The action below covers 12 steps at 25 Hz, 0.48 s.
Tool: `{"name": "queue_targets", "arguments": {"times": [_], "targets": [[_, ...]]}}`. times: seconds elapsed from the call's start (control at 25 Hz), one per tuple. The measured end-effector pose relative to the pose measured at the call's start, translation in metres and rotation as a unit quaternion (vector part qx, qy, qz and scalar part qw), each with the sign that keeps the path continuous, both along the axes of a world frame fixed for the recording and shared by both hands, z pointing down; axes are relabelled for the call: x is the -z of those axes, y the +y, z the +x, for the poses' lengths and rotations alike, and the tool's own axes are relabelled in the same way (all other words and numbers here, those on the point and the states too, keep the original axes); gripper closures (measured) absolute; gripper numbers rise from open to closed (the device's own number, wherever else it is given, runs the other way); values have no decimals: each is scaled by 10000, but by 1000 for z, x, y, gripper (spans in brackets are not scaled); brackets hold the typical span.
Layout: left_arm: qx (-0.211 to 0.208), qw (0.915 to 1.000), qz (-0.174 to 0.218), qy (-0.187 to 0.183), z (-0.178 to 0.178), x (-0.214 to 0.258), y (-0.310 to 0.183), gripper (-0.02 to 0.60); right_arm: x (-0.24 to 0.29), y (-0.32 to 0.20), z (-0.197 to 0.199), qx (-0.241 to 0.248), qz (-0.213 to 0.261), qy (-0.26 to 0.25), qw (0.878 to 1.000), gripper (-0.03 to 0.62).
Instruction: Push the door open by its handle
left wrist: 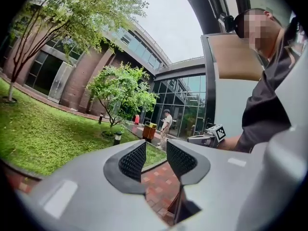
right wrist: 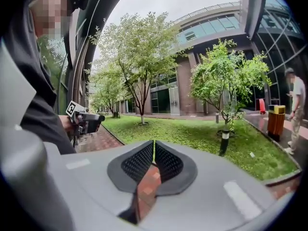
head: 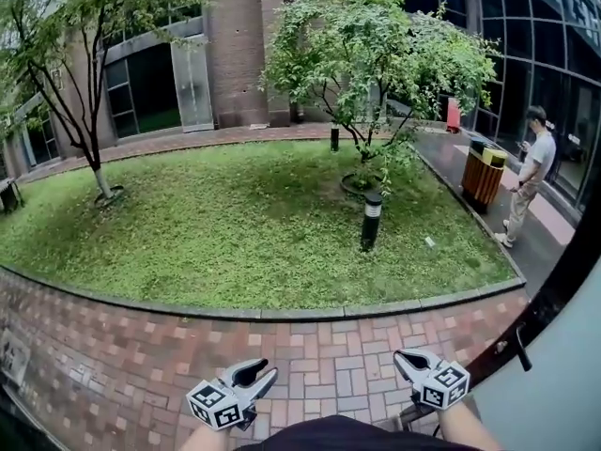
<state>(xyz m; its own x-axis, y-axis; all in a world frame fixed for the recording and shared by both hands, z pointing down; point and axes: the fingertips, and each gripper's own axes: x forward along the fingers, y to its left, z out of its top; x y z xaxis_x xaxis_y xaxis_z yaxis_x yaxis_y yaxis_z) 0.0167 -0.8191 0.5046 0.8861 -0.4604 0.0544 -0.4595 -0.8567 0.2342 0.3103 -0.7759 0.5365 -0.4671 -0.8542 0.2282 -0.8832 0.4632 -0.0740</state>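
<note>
Holding both tools low and close to the body, the person points them forward over the brick paving (head: pixel 319 346). The left gripper (head: pixel 268 369) has its jaws moderately apart with nothing between them; only bricks show through the gap. The right gripper (head: pixel 400 355) has its jaws drawn almost together, leaving a thin slit, and is also empty. The door (head: pixel 563 393) rises at the paving's right edge, just beside the right gripper and apart from it, with a small dark handle (head: pixel 519 349) on its frame. Open bricks run ahead to the curb of the lawn (head: pixel 235 224). A bystander (head: pixel 533 172) stands well away.
</note>
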Motion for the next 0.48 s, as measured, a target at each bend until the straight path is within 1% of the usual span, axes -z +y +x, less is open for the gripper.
{"name": "queue_targets", "arguments": {"times": [0.12,0.2,0.28,0.4,0.48], "targets": [[158,9998,60,-68,9,10,27,445,7,22,-9,429,38,212,9988,582],[493,9986,174,-76,9,20,51,446,8,26,-14,883,72,329,9955,582],[795,9966,190,-107,5,30,77,445,5,33,-16,1119,58,264,9934,582],[1102,9939,-43,-65,0,27,137,446,-3,68,-24,1374,-35,104,9905,582],[1303,9911,-258,-37,7,15,174,446,-12,85,-20,1596,-89,177,9870,582]]}}
